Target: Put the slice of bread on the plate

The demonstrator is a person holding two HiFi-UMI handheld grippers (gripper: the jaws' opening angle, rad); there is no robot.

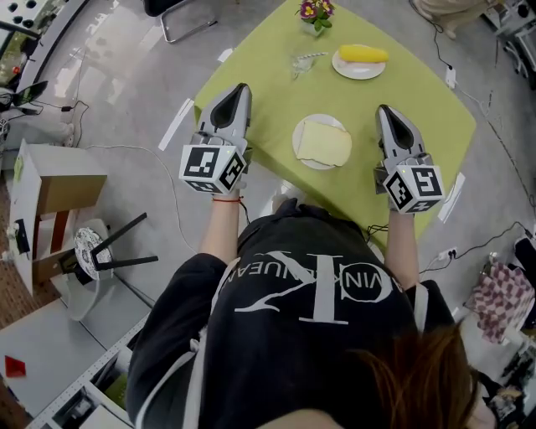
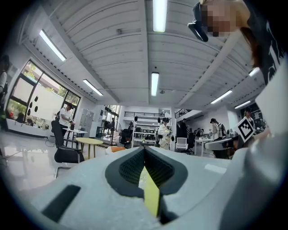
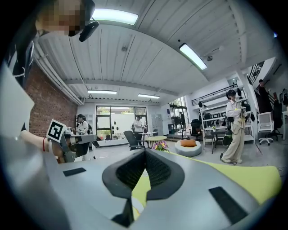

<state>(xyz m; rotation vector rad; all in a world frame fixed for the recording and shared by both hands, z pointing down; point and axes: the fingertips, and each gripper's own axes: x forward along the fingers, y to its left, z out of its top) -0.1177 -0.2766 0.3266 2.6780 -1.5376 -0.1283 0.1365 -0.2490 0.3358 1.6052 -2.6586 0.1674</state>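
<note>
A pale slice of bread (image 1: 325, 143) lies flat on a small white plate (image 1: 319, 118) near the front edge of the green table (image 1: 423, 92). My left gripper (image 1: 242, 88) hovers over the table's left corner, left of the plate, its jaws shut and empty. Right of the plate, my right gripper (image 1: 383, 110) is also shut with nothing in it. Both point level, away from the person. In the left gripper view the left gripper (image 2: 145, 150) has its pads meeting, with only green table below. The right gripper (image 3: 144, 152) looks the same in the right gripper view.
At the table's far side stand a second plate with a yellow item (image 1: 359, 57), a small clear glass object (image 1: 306, 61) and a flower pot (image 1: 316, 13). A cardboard box (image 1: 52, 209) and a tipped stool (image 1: 94, 251) sit on the floor at left. Cables trail at right.
</note>
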